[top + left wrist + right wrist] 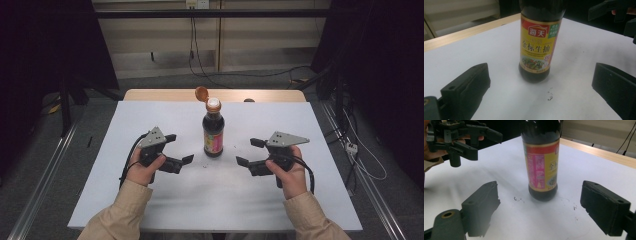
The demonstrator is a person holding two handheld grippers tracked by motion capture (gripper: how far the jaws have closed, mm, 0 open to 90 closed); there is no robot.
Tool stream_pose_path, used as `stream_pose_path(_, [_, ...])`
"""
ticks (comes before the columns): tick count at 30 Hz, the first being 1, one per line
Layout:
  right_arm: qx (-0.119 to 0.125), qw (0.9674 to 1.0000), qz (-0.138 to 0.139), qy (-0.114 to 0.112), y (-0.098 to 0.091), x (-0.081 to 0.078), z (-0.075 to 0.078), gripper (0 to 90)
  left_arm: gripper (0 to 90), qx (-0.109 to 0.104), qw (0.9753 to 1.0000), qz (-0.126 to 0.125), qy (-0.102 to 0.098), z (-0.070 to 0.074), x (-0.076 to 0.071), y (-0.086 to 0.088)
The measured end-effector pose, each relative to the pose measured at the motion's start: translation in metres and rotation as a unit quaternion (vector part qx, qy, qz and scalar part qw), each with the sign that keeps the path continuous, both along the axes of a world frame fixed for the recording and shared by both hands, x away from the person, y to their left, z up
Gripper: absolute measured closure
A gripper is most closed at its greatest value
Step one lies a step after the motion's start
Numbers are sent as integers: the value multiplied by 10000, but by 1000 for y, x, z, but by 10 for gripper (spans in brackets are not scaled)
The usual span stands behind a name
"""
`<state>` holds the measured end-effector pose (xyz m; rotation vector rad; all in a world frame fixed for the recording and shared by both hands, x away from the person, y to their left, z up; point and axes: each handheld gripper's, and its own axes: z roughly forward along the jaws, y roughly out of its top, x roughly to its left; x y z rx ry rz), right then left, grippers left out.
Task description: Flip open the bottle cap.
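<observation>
Soy sauce bottle [213, 131] stands upright mid-table between the left gripper [178, 148] and the right gripper [248, 151], both with jaws spread and holding nothing. Its orange cap [201, 93] hangs flipped open, so a clumsy sideways knock could topple it and spill sauce across the white table [150, 200].

bottle [213, 131] upright, table [150, 210] ctr | left gripper [177, 149] to its left | right gripper [248, 151] to its right, both apart
</observation>
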<state>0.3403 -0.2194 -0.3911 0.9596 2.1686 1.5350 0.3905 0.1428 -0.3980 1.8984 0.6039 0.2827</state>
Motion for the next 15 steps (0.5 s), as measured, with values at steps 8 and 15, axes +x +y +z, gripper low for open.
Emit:
stream_pose_path(8, [15,10000,-21,48,-7,-5,-7,150,14,20,10000,-18,31,-2,-5,3])
stream_pose_path(15, [49,9999,-49,76,-13,-10,-13,150,14,22,10000,-8,41,-4,-8,8])
